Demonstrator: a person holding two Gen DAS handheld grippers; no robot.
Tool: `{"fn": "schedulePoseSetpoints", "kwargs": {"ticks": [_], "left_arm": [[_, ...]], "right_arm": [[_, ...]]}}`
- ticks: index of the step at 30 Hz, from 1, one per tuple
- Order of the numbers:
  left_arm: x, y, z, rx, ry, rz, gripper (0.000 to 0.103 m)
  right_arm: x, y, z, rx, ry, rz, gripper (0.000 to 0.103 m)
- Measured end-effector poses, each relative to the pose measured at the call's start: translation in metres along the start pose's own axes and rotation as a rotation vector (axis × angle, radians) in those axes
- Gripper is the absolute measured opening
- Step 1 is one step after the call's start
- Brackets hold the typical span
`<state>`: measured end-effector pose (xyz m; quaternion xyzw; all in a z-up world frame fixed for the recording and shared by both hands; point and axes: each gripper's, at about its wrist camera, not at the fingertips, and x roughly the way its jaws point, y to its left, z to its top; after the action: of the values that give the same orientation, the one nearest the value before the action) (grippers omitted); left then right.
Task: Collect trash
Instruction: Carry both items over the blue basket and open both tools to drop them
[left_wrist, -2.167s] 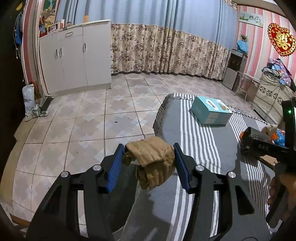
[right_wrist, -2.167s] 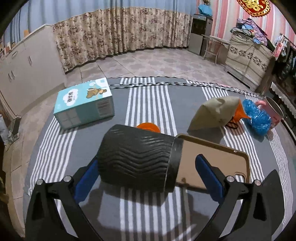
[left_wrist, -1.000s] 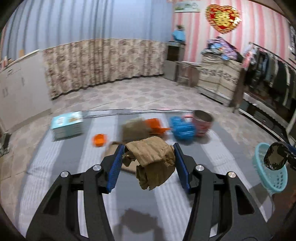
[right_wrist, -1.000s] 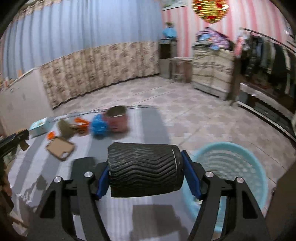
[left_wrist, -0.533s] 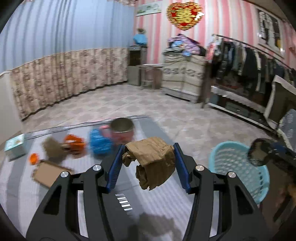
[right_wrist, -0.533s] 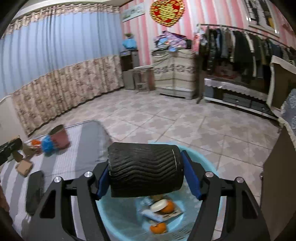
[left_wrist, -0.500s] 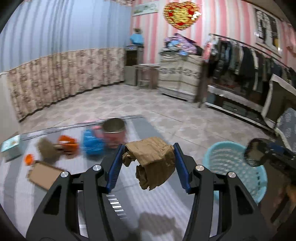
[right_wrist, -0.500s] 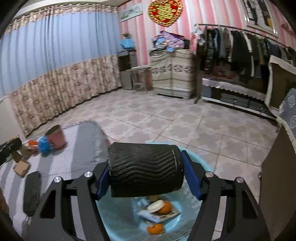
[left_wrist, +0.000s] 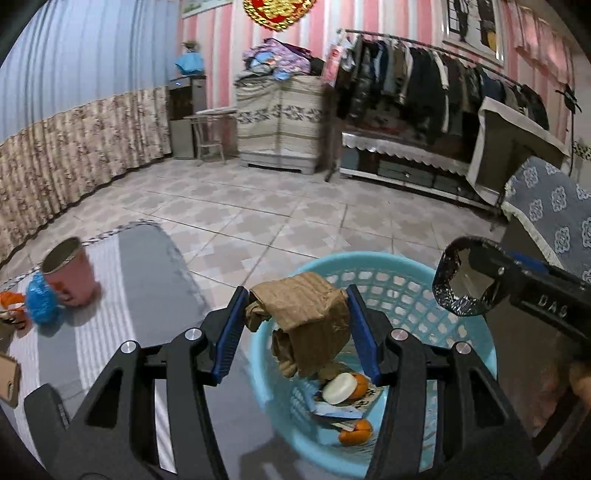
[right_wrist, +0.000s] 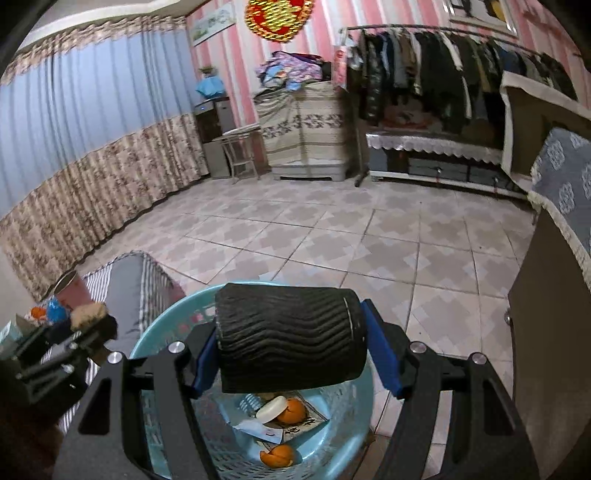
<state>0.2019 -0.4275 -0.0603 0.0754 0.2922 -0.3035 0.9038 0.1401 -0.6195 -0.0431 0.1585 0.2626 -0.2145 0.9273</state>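
holding: crumpled brown paper (left_wrist: 303, 317) clamped between the blue pads of the left tongs (left_wrist: 297, 328), lower centre of the left wrist view, hanging over the near rim of the basket
also holding: black ribbed cup (right_wrist: 290, 341) lying sideways, clamped between the pads of the right tongs (right_wrist: 291, 350), centre of the right wrist view, above the basket's opening
basket: light blue plastic basket (left_wrist: 406, 280) on the tiled floor (right_wrist: 332, 236), at the bottom of both views; holes in its wall
in the basket: orange peel pieces (right_wrist: 279, 454), a white round lid (right_wrist: 271, 409) and a printed paper scrap (right_wrist: 295, 428) on the bottom
other tongs seen: the right tongs with the cup's open mouth show at the right edge of the left wrist view; the left tongs show at the lower left of the right wrist view
table: grey striped cloth (left_wrist: 122, 295) at the left of the left wrist view, just beside the basket
on the cloth: pink cup (left_wrist: 70, 273) upright, blue plastic bag (left_wrist: 40, 301) touching it, something orange at the far left edge
room: clothes rack (left_wrist: 424, 81) upper right, flowered curtain (right_wrist: 92, 192) at left
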Motion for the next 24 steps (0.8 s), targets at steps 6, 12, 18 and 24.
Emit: {"fn": "schedulePoseSetpoints", "kwargs": {"ticks": [6, 12, 18, 24], "left_arm": [[0.007, -0.006, 0.009, 0.003, 0.009, -0.030, 0.065], [-0.006, 0.003, 0.016, 0.017, -0.018, 0.041, 0.079], [-0.029, 0.033, 0.018, -0.038, -0.048, 0.129, 0.091], [-0.052, 0.062, 0.017, -0.076, -0.083, 0.202, 0.096]], "right_arm": [[0.002, -0.009, -0.003, 0.023, 0.007, -0.009, 0.068], [0.003, -0.010, -0.005, 0.008, 0.005, -0.009, 0.068], [0.005, 0.001, -0.012, -0.023, 0.016, -0.003, 0.068], [0.009, 0.029, -0.015, -0.073, 0.032, 0.005, 0.068]]}}
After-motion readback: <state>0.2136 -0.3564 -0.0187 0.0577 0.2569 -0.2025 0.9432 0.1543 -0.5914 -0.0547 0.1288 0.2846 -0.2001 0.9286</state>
